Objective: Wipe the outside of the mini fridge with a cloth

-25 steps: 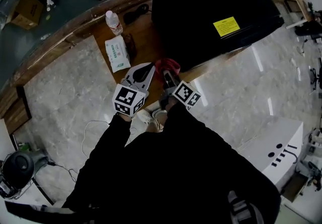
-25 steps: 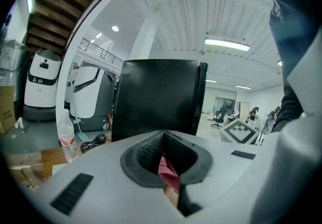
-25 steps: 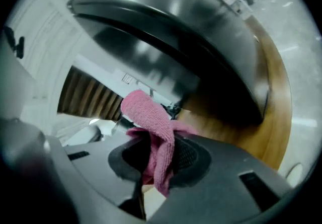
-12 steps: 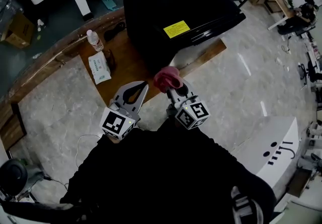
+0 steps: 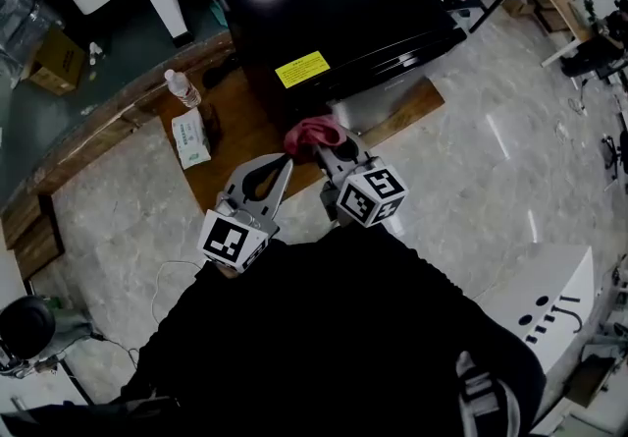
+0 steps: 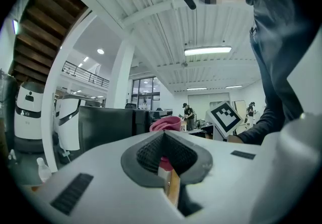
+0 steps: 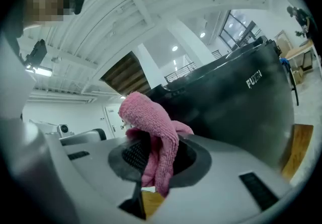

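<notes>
Both black-sleeved forearms extend forward from the body, side by side, toward the near face of the mini fridge [image 5: 334, 13].

- Right gripper [image 5: 322, 148]: jaws clamped on the pink cloth [image 5: 314, 136], which bunches above the jaw tips and hangs down between them. The cloth sits close against the fridge's near face; contact cannot be confirmed.
- Left gripper [image 5: 283, 166]: jaws closed tip to tip with nothing between them, held over the wooden board [image 5: 245, 131] just left of the cloth.

The fridge stands on this board.
</notes>
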The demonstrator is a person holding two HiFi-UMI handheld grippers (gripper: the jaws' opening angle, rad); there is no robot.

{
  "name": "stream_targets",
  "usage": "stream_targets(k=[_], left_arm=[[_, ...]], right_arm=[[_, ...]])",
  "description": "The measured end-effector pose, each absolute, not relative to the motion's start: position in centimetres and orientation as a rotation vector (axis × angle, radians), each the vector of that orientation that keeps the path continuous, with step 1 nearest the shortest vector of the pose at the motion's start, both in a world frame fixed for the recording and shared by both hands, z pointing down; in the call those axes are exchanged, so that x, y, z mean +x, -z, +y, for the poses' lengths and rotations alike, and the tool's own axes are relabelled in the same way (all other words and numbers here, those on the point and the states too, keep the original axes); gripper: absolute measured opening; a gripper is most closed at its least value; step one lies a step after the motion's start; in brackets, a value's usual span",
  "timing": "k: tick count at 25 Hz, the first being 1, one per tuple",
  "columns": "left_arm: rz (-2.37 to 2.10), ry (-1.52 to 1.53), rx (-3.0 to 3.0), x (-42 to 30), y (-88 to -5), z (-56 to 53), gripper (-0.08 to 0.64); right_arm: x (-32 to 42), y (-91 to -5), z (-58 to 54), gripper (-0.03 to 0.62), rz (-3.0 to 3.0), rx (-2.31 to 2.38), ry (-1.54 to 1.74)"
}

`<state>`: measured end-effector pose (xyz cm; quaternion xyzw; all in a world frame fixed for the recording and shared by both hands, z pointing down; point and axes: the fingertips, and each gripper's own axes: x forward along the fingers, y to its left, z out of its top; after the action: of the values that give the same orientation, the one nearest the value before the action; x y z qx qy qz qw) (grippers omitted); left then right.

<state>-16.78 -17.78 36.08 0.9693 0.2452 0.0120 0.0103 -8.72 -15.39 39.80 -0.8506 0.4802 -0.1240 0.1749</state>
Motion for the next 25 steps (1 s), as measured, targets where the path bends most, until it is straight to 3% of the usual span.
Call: stream_targets(k=[9, 25], left_arm=[[0.712, -0.021, 3.078, -13.1, -35.1, -13.4, 0.003], [0.78, -0.05, 3.027, -3.4, -36.4, -0.9, 0.003]], right_arm=[[-4.6, -39.3, -10.7, 0.084, 1.407, -2.325, 0.368], [10.2, -38.0, 3.8, 0.086, 1.233, -2.442, 0.207]])
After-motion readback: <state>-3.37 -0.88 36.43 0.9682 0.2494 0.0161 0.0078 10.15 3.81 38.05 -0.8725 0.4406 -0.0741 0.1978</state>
